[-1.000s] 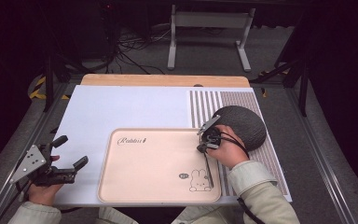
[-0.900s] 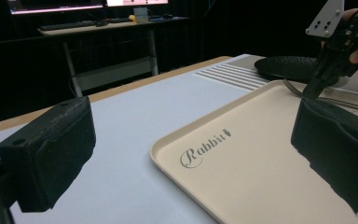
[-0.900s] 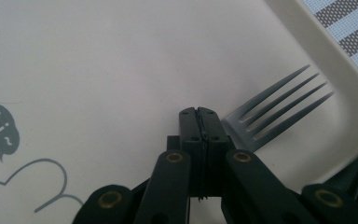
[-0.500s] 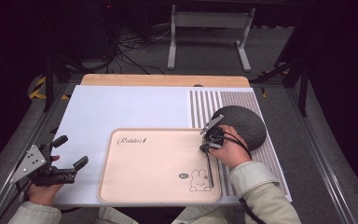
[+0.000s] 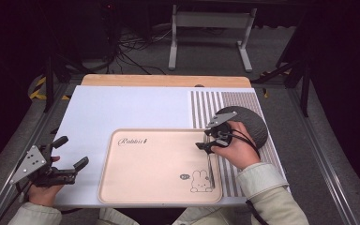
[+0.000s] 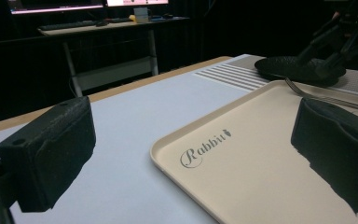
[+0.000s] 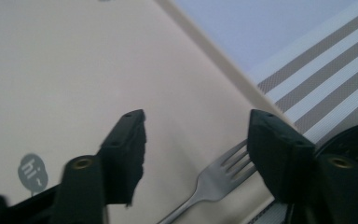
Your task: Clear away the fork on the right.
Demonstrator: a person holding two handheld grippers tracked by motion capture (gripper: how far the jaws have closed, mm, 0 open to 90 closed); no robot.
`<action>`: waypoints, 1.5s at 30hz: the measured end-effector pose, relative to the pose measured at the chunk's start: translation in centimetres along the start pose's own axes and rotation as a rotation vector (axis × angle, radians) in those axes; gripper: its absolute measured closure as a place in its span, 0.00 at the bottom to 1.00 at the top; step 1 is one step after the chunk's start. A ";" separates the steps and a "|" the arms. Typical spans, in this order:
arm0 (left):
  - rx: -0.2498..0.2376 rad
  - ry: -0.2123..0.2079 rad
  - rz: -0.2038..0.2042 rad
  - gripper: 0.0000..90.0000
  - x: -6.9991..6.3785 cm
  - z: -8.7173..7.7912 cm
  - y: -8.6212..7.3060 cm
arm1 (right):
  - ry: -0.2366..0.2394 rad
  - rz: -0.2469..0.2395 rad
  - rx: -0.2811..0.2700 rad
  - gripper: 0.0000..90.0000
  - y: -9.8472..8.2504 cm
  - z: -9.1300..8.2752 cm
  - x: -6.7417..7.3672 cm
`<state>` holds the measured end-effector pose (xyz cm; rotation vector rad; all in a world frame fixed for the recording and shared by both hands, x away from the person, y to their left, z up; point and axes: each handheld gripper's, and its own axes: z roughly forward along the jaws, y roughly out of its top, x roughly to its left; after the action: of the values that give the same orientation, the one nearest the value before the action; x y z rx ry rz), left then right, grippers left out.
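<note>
A silver fork lies on the beige tray along its right rim, tines pointing away from the person. My right gripper hovers open just above it, one jaw on each side of the tines, not touching them. From above, the right gripper sits at the tray's right edge, over the fork. A black round plate rests on the striped mat behind that hand. My left gripper stands open and holds nothing at the table's front left. In the left gripper view its jaws frame the tray.
The tray carries a "Rabbit" script and a small bunny drawing. A brown-striped mat covers the right of the white table surface. A metal stand is on the floor beyond the table.
The right gripper has shifted only slightly over the tray's right edge. The left gripper has stayed where it was.
</note>
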<state>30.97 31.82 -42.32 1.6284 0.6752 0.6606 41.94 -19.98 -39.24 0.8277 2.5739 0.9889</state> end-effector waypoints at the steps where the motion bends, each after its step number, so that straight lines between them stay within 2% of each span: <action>1: 0.002 0.000 0.002 0.01 0.0 0.0 0.0 | -0.005 -0.004 -0.023 0.33 0.0 -0.3 0.0; 4: 0.002 0.001 0.004 0.01 0.0 0.0 0.0 | -0.019 0.003 -0.094 0.28 0.0 -1.6 0.0; 8: -0.001 0.004 0.001 0.01 0.0 0.0 0.0 | -0.047 0.005 -0.172 0.27 -0.5 -3.4 0.0; 14: 0.002 0.003 0.002 0.01 0.0 0.0 0.0 | -0.066 0.054 -0.279 0.24 -1.7 -5.5 -0.1; 26: 0.003 0.004 0.002 0.01 -0.1 0.0 0.0 | -0.103 0.046 -0.475 0.20 -4.9 -8.9 -0.4; 35: 0.010 0.002 0.002 0.00 -0.1 0.1 0.0 | -0.141 0.033 -0.648 0.18 -8.3 -9.8 -0.8; 40: 0.012 0.002 0.001 0.00 -0.1 0.1 0.0 | -0.165 0.020 -0.709 0.17 -10.1 -9.8 -0.9; 41: 0.012 0.001 0.004 0.00 -0.1 0.1 0.0 | -0.169 0.029 -0.719 0.17 -10.5 -9.7 -0.9; 45: 0.001 0.000 0.000 0.00 -0.1 -0.1 0.0 | -0.180 0.025 -0.704 0.15 -11.6 -9.5 -1.1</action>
<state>30.88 31.81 -42.27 1.6295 0.6755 0.6604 33.92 -32.74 -40.10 0.6971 1.8531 1.5970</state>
